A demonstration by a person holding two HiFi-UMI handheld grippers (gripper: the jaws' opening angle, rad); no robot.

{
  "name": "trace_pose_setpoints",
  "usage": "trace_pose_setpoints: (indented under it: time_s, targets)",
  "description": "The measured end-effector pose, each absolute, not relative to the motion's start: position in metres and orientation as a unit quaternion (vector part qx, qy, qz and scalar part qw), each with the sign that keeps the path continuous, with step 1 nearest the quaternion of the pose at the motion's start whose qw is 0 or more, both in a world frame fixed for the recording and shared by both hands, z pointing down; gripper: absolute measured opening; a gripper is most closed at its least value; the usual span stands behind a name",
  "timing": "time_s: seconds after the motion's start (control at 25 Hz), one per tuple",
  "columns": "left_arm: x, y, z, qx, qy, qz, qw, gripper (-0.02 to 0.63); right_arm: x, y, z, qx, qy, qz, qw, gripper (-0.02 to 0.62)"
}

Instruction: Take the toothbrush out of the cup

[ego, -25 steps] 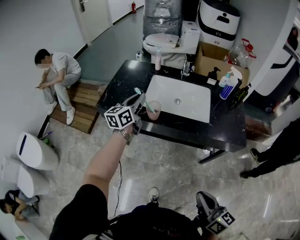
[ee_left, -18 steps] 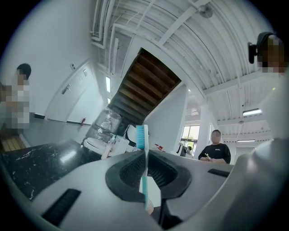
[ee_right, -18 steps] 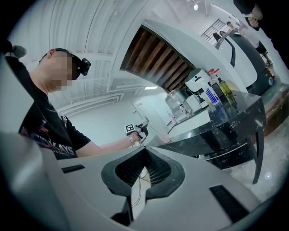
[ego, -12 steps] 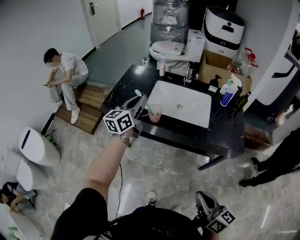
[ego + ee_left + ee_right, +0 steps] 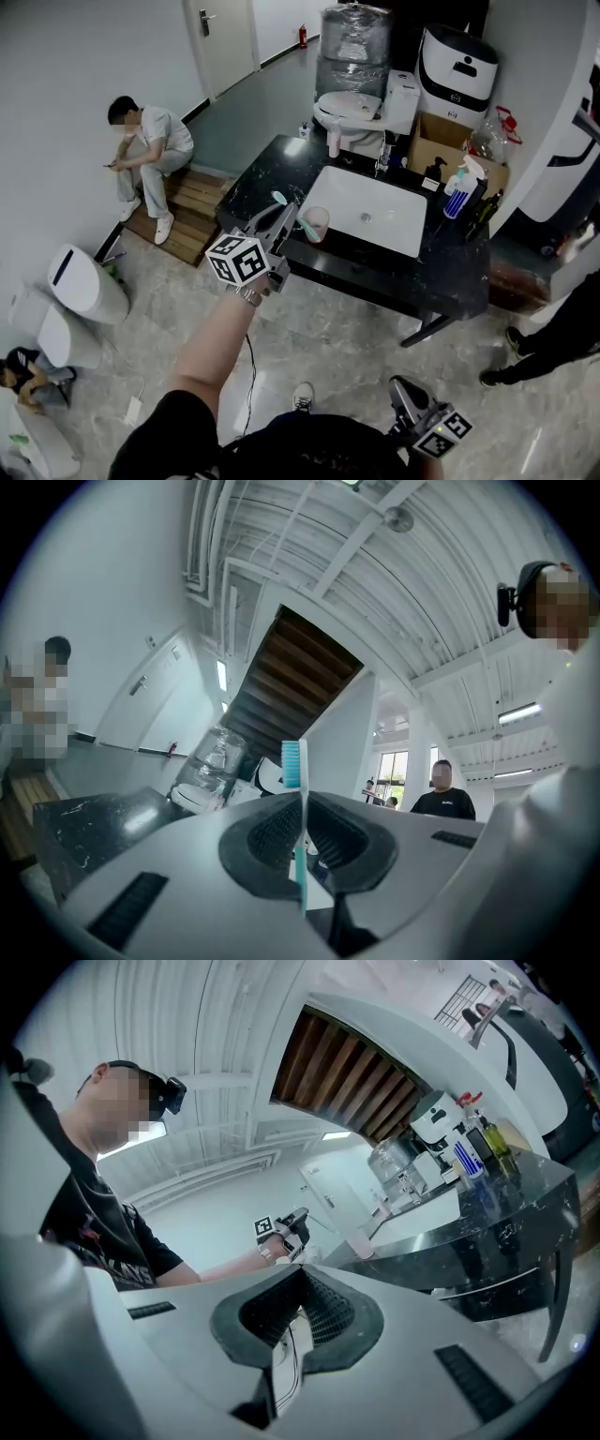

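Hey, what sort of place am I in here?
Probably a bathroom-fixture showroom or workshop, not a home bathroom: a white rectangular basin sits in a black stone counter, a white toilet stands behind it, and another white toilet stands loose on the grey marble floor.

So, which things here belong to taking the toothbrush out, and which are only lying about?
Job:
toothbrush
cup
left gripper, shut on the toothbrush

Lying about:
spray bottle
cardboard box
pink bottle
right gripper, shut and empty
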State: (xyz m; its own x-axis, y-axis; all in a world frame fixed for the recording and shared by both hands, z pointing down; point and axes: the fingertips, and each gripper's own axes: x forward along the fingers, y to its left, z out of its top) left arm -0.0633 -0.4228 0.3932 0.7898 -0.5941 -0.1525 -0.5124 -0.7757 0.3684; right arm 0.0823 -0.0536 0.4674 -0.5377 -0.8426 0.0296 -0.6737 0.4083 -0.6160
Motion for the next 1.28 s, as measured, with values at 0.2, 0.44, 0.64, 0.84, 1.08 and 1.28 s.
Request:
trace_pose_setpoints:
  time_s: [0.2, 0.44, 0.64, 0.84, 1.08, 1.28]
  targets:
    - [-0.066, -0.382, 0.377, 0.934, -0.291, -0.138, 0.154, 0.025, 0.081, -0.047, 0.467, -0.434, 0.84, -0.289, 0.151, 0.011]
    - [-0.055, -0.327, 0.366, 0.938, -0.271, -0.144, 0.163, 0.025, 0.081, -0.037, 0.468, -0.408, 0.853, -0.287, 0.153, 0.011]
    - [-0.041, -0.277, 0.369, 0.942, -0.258, -0.134, 0.166, 0.025, 0.086, -0.026, 0.471, -0.394, 0.859, -0.29, 0.155, 0.011]
    - [-0.019, -0.223, 0.387, 0.948, -0.24, -0.108, 0.177, 0.025, 0.095, -0.015, 0.473, -0.378, 0.864, -0.294, 0.153, 0.012]
    - [0.001, -0.166, 0.408, 0.951, -0.231, -0.082, 0.188, 0.025, 0.103, -0.003, 0.479, -0.351, 0.873, -0.304, 0.15, 0.012]
    - [0.014, -0.119, 0.425, 0.954, -0.229, -0.058, 0.184, 0.025, 0.108, 0.007, 0.482, -0.328, 0.88, -0.311, 0.145, 0.011]
